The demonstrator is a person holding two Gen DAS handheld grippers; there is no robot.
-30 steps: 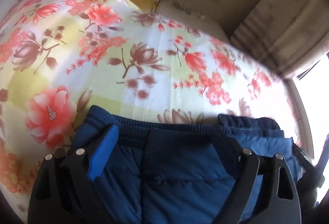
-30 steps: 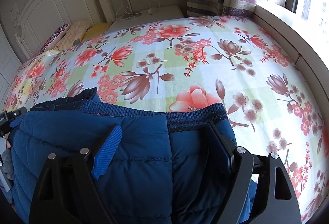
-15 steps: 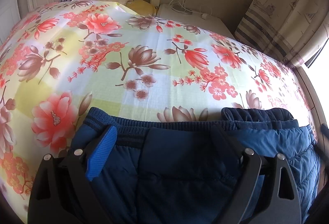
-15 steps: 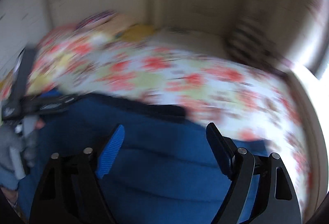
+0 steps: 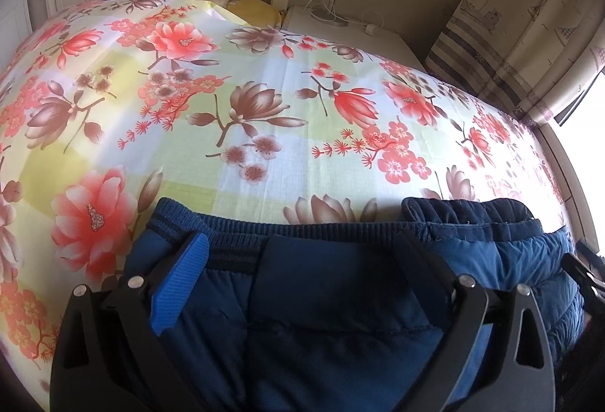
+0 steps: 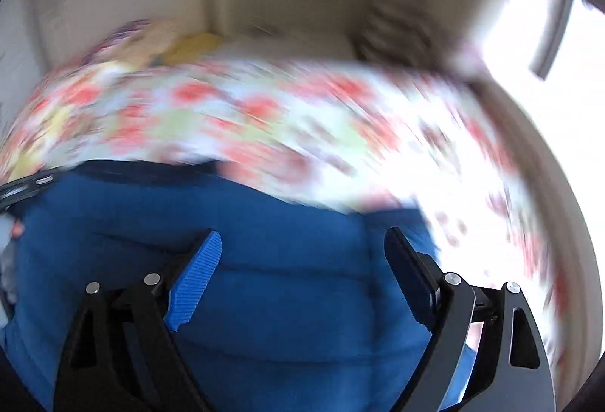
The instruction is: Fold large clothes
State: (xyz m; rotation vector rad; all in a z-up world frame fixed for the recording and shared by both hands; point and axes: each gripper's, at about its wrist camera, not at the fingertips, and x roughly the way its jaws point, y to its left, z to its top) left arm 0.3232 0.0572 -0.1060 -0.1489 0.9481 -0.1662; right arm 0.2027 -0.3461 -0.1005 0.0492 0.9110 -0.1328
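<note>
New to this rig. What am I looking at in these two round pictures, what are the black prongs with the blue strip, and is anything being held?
There is no robot arm. A person holds a pair of two-finger tongs in each hand, and a fisheye camera on each looks forward along its fingers; that gives the round pictures.

The sharp picture is from the left tongs. The black prongs are its fingers, and the blue strip is a grip pad. The smeared picture is from the right tongs, blurred by motion.

Both look over a bed with a floral sheet. On it lies a dark blue padded garment with a ribbed knit band along its far edge.

Both tongs stand wide open over the garment, gripping nothing.
</note>
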